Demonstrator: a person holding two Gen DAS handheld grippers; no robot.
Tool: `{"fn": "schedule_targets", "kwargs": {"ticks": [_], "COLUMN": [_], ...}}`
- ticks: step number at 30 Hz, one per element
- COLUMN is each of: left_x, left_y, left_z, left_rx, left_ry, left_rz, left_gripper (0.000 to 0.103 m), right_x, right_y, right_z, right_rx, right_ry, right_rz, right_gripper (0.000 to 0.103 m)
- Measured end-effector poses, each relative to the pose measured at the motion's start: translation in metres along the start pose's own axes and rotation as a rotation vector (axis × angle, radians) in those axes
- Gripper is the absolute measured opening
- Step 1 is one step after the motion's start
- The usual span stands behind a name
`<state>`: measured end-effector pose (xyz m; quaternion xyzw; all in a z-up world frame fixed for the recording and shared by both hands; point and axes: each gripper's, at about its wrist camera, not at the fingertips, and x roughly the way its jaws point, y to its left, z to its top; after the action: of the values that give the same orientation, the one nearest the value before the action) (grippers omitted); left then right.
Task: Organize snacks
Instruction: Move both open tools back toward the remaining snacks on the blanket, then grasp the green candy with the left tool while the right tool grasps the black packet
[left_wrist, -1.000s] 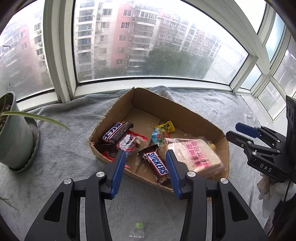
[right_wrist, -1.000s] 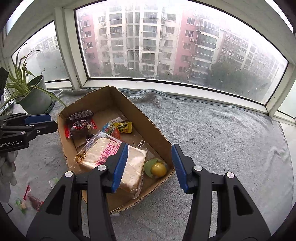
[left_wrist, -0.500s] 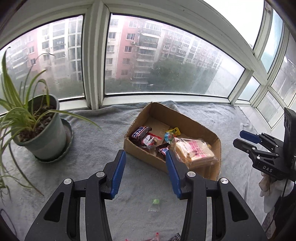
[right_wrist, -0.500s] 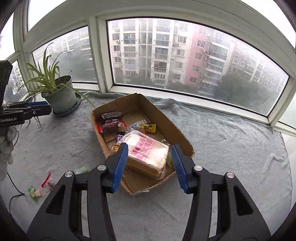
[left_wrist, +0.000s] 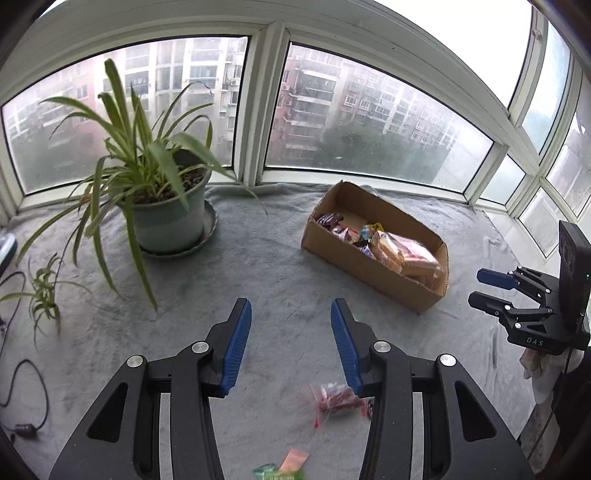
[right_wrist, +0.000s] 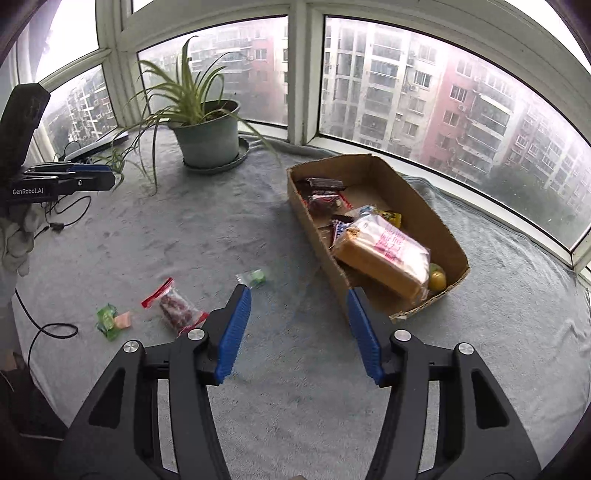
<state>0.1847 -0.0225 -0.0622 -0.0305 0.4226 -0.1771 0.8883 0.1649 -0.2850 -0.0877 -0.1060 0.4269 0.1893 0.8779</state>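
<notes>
- Both claws have pulled back from the cardboard box; loose snacks now show.
- Left claw gapes empty.
- Right claw gapes empty above the grey blanket.
- Red packet lies nearby.

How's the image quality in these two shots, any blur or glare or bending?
Left wrist view: the window frame bows from fisheye, the sky top right is blown out, and the red snack packet near the bottom is motion-blurred. Right wrist view: same bowing, soft overcast light, and the cardboard box and bread bag look sharp.
</notes>
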Motion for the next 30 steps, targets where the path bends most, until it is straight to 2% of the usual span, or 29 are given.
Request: {"fn": "schedule_targets", "kwargs": {"ticks": [4, 8, 16, 18, 20, 30], "left_x": [-0.008, -0.013, -0.005, -0.002, 0.002, 0.018], "left_y": [0.010, 0.016, 0.002, -0.004, -0.008, -0.006], "left_z": [-0.031, -0.065, -0.133, -0.146, -0.154, -0.165], "left_rx": [-0.019, -0.017, 0.011, 0.030, 0.036, 0.045], "left_ry": [0.043, 0.095, 0.231, 0.242, 0.248, 0.264], "left_rz": [0.004, 0.014, 0.007, 0.020, 0.029, 0.074], "left_gripper": [0.052, 0.052, 0.052, 0.056, 0.060, 0.060], "right_x": [0.011, 0.023, 0.053, 0.061, 0.068, 0.101], "right_y": [0.022, 0.044, 0.082, 0.088, 0.093, 0.104], "right_z": [-0.015, -0.030, -0.050, -0.053, -0.055, -0.052], "right_rx": [-0.065, -0.140, -0.291, -0.331, -0.370, -0.495], "right_ry": [0.055, 0.109, 0.203, 0.228, 0.251, 0.320], "right_rz": [0.044, 0.087, 0.173, 0.177, 0.184, 0.184], "right_gripper": [0.057, 0.057, 0.057, 0.057, 0.057, 0.057]}}
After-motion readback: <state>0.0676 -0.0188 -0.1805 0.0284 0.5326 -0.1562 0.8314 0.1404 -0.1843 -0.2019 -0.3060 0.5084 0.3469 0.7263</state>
